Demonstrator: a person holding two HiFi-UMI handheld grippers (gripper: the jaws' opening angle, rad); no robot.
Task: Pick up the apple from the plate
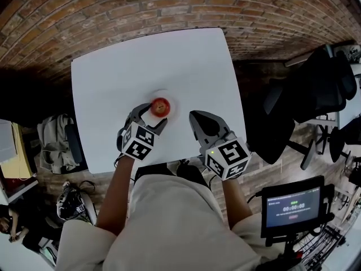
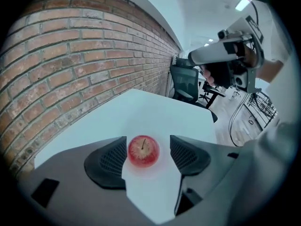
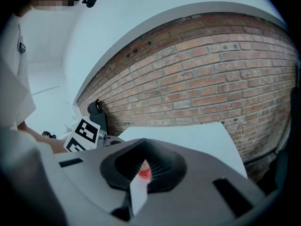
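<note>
Jaws of your left gripper (image 1: 155,115) stand well apart, and the apple (image 1: 160,106) sits between them. In the left gripper view a strip of white shows on the right side of the fruit. The left pad is very near it, but neither pad seems to press, so nothing is held. Your right gripper (image 1: 196,119) is nearly closed, with only a thin slit between its jaws, and it holds nothing. It hangs over the table (image 1: 169,55), to the right of the fruit and apart from it.

The apple stands upright on the plate (image 1: 167,94), stem up. The plate is white on a white top, so its rim is hard to make out.

I judge that you are at the end of the approach and the grasp has not begun. For the next move, check first that the pads are low enough to meet the widest part of the fruit. If they are too high, they may slide off the round top. Then center the apple between the pads, because it looks a little closer to the left one. Close slowly until both pads touch, and lift straight up. Keep the right gripper where it is, out of the way.
</note>
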